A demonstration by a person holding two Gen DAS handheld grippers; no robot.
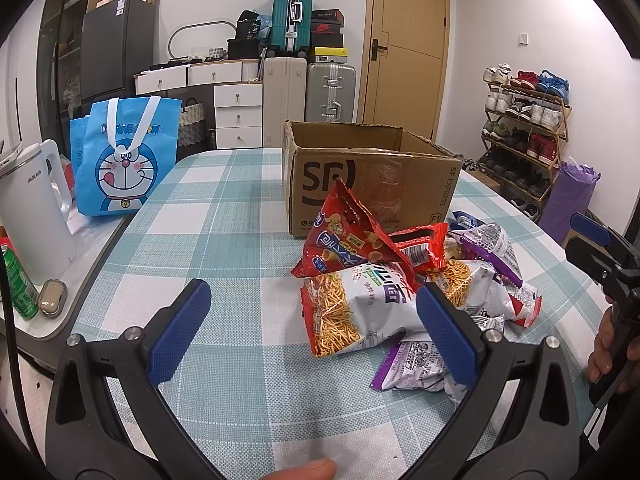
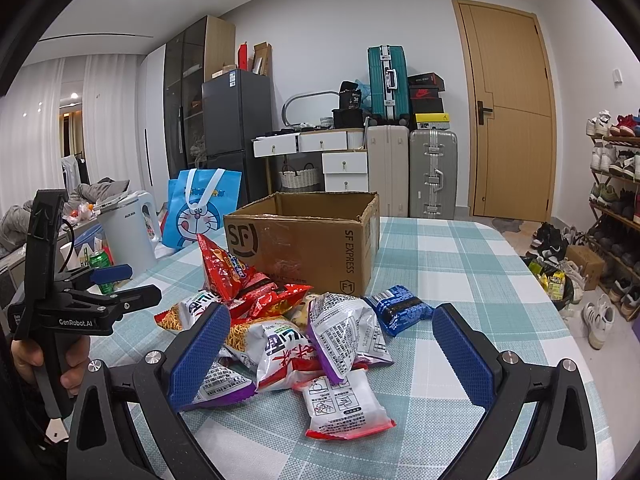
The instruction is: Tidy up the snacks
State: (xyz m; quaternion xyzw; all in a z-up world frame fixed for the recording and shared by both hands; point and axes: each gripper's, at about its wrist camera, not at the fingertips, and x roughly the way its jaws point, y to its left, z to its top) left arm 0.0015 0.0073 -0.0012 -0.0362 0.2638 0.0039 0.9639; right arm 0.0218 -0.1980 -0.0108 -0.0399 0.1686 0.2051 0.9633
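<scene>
Glossy foil snack bags (image 2: 320,344), matt cardboard box (image 2: 304,240)

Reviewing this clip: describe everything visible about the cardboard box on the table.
The cardboard box is brown corrugated, printed with a black SF logo and "SF EXPRESS", with shiny tape across its front. Its top is open, edges ragged; no contents are visible. It stands upright on the checked tablecloth, behind the snack pile, the red bag leaning against it.

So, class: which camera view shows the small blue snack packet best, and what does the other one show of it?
The right wrist view: the blue snack packet lies in full sight on the tablecloth, beside the cardboard box. In the left wrist view only a blue sliver peeks out behind the pile.
</scene>
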